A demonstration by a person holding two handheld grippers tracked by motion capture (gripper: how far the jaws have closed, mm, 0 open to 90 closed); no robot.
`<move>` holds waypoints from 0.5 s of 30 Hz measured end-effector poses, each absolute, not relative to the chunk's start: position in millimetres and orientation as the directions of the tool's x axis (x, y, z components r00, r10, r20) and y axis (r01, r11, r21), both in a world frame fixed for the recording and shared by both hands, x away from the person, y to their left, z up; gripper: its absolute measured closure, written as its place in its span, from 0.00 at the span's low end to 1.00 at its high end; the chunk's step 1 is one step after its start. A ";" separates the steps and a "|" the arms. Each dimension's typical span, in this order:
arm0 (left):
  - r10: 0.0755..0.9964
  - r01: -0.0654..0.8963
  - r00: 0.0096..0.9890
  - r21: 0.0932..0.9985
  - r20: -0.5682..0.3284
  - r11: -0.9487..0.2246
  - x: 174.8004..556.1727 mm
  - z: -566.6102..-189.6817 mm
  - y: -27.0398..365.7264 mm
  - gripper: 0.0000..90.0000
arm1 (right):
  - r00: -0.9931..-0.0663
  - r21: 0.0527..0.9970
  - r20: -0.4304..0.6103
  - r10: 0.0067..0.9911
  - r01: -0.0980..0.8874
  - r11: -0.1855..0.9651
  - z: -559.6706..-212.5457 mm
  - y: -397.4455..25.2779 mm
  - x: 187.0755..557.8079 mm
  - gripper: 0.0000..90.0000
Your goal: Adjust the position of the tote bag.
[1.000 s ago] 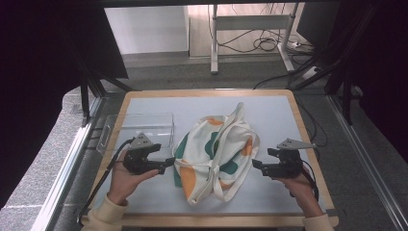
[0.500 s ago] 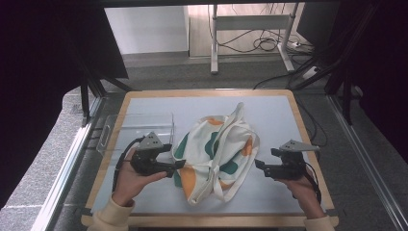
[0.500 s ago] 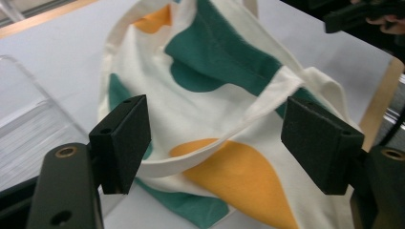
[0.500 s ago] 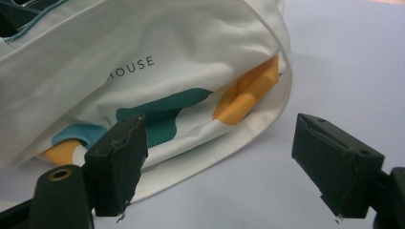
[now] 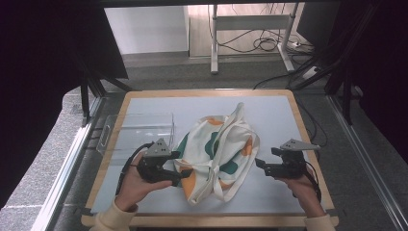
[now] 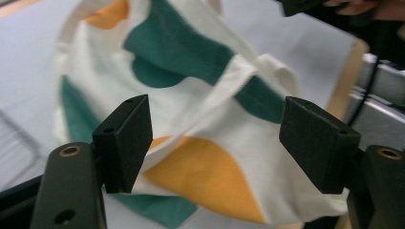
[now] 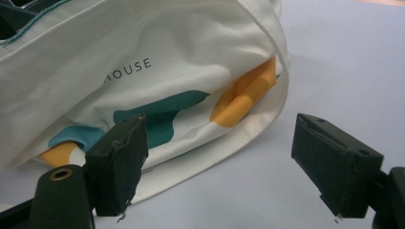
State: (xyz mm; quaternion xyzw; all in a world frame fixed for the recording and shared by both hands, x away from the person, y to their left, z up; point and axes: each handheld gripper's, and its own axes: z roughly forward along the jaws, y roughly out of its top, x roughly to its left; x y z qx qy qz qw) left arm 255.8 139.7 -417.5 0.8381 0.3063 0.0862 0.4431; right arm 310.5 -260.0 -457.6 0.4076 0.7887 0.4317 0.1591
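- While we keep both tools wide open and empty, the left gripper [image 5: 182, 174] touches the tote bag [image 5: 219, 149] at its near-left edge; the right gripper [image 5: 258, 163] waits just right of it.
- Soft, light, floppy cloth: we would pinch hems or the straps [image 5: 235, 126].
- Left of the bag sits a clear tray [image 5: 137, 130].

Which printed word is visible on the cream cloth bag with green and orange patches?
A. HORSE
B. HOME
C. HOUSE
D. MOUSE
C: the right gripper view shows the small dark letters HOUSE on the cream cloth bag, above a green patch.
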 end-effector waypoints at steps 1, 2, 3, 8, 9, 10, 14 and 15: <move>0.589 0.434 0.799 0.794 -0.122 -0.425 254.6 -418.0 138.5 0.30 | -0.616 0.812 0.103 0.781 0.506 0.292 -457.7 -259.9 311.0 0.22; 0.587 0.434 0.801 0.792 -0.121 -0.429 253.6 -418.9 137.0 0.30 | -0.616 0.812 0.103 0.781 0.506 0.292 -457.8 -259.6 311.4 0.22; 0.581 0.434 0.804 0.791 -0.125 -0.432 253.0 -419.8 135.6 0.30 | -0.614 0.811 0.104 0.782 0.508 0.291 -458.0 -259.1 311.6 0.22; 0.565 0.436 0.816 0.772 -0.123 -0.463 251.9 -428.1 125.0 0.31 | -0.622 0.811 0.093 0.777 0.500 0.303 -459.1 -257.9 313.6 0.22; 0.564 0.438 0.817 0.767 -0.122 -0.468 251.9 -429.8 123.2 0.31 | -0.620 0.813 0.091 0.779 0.498 0.301 -459.6 -258.0 314.1 0.22; 0.563 0.441 0.817 0.764 -0.125 -0.471 251.6 -431.3 121.6 0.31 | -0.614 0.813 0.085 0.785 0.498 0.302 -459.9 -258.2 314.2 0.22; 0.547 0.436 0.828 0.759 -0.128 -0.484 249.1 -434.7 114.4 0.31 | -0.595 0.821 0.067 0.801 0.489 0.294 -460.7 -259.2 314.9 0.23; 0.544 0.437 0.829 0.758 -0.130 -0.485 248.5 -435.5 112.5 0.31 | -0.590 0.822 0.069 0.804 0.490 0.290 -460.7 -259.6 314.9 0.23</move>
